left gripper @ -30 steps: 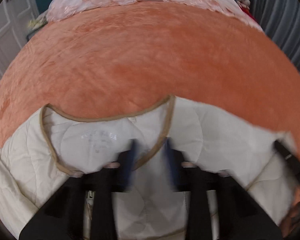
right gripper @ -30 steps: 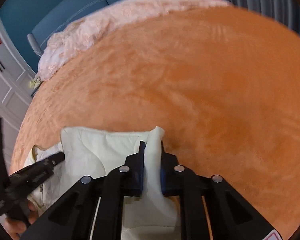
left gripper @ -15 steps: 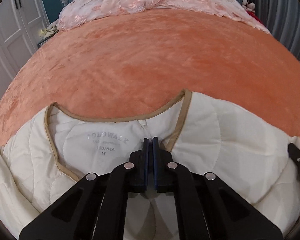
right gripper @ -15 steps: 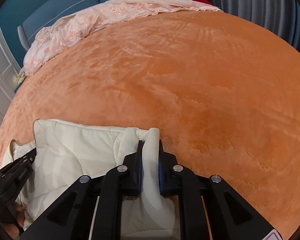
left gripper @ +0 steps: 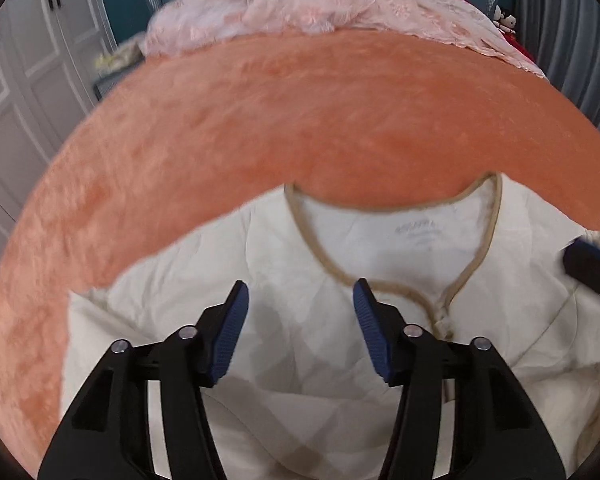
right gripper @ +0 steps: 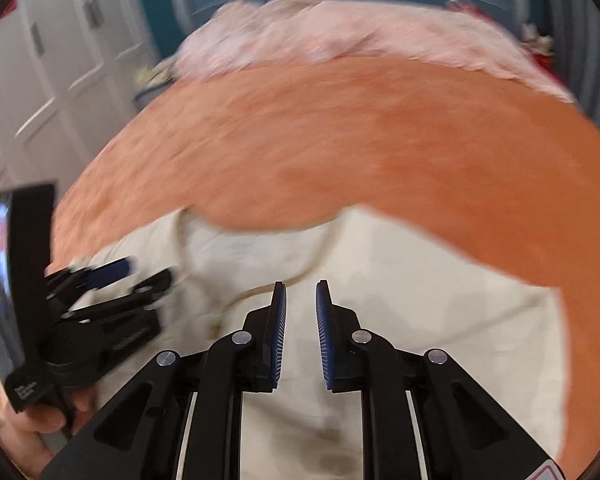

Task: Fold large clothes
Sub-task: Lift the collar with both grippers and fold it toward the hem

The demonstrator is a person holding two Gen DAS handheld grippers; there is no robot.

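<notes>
A cream quilted jacket (left gripper: 188, 288) lies flat on the orange blanket (left gripper: 300, 120), and its tan-trimmed collar (left gripper: 312, 240) faces the far side. My left gripper (left gripper: 300, 296) hovers over the jacket's left chest. Its jaws are opening wide and nothing is between them. At the right edge, my right gripper (left gripper: 592, 268) pokes in over the shoulder. In the right wrist view my right gripper (right gripper: 301, 292) is above the jacket (right gripper: 420, 288) near the collar, with its pads a narrow gap apart. Cream cloth fills that gap, and blur hides whether it is pinched. My left gripper (right gripper: 140, 274) shows at the left of that view.
A pink lace cloth (left gripper: 320, 12) is heaped along the bed's far edge before a blue headboard. White wardrobe doors (left gripper: 24, 92) stand to the left and a grey curtain (left gripper: 572, 40) to the right. A hand (right gripper: 28, 428) holds the left gripper.
My left gripper was shut at the collar's front; it has spread wide and slid left. My right gripper, which pinched a fold at the jacket's right end, has swung left over the jacket's middle.
</notes>
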